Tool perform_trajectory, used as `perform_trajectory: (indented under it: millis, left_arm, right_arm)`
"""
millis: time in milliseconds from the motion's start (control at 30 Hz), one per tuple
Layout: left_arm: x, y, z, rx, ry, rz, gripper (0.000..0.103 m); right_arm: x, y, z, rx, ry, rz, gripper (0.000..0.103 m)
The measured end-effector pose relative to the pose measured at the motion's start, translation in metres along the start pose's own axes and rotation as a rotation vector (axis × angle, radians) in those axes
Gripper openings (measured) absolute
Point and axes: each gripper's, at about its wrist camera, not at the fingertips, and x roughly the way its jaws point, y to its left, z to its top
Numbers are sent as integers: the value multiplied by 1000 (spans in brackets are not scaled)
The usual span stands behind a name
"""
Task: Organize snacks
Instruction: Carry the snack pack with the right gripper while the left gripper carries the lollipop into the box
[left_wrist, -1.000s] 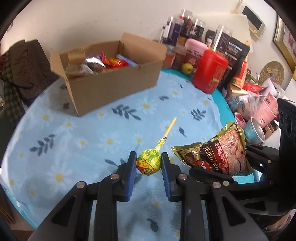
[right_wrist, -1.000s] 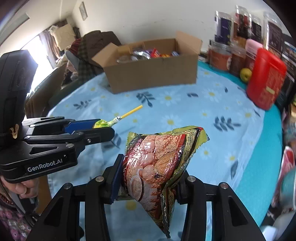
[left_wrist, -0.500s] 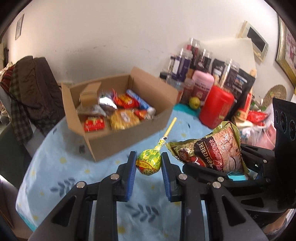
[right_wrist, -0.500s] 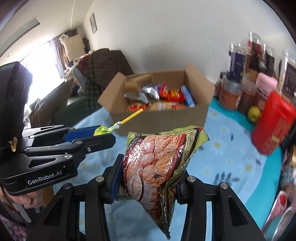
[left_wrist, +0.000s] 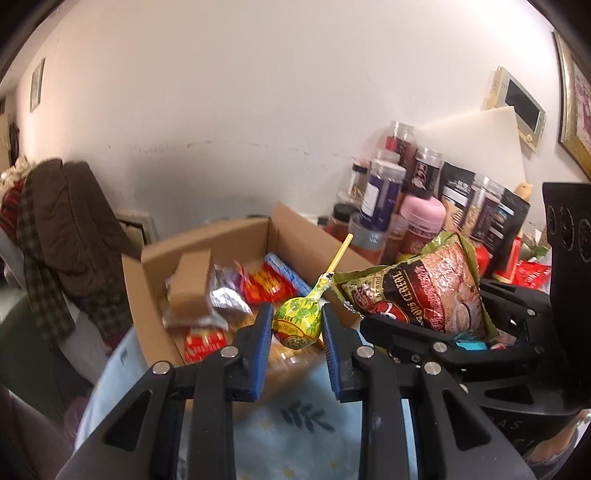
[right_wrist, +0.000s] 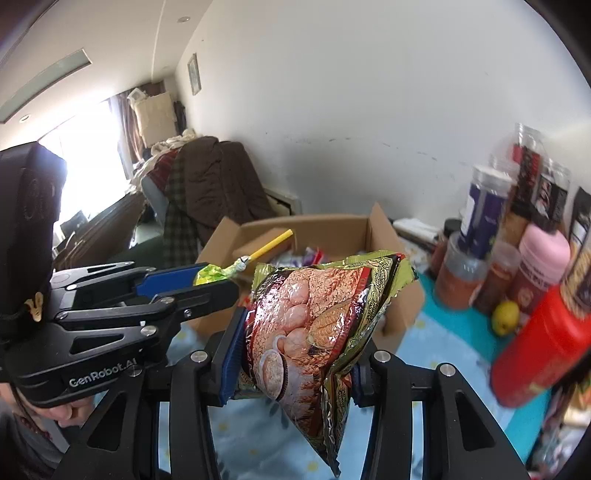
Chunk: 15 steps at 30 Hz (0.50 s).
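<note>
Snacks fill the cardboard box (left_wrist: 236, 236) on the floral tablecloth (right_wrist: 443, 343); beside it we clamp one lollipop (left_wrist: 297, 323) in our left gripper (left_wrist: 295, 328) and one snack bag (right_wrist: 314, 332) in our right gripper (right_wrist: 295, 354).

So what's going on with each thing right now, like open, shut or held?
left hand-held gripper: shut on the lollipop
lollipop: held, stick pointing up and away
right hand-held gripper: shut on the snack bag
snack bag: held, sealed
cardboard box: open, snacks inside
red container: upright
</note>
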Motion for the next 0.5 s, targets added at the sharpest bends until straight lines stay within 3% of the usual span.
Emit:
perform_trajectory:
  millis: [500]
  left_arm:
    - [72,43,58,-6,25,61,26]
  right_arm:
    - [72,-36,64,-13,39,50,45]
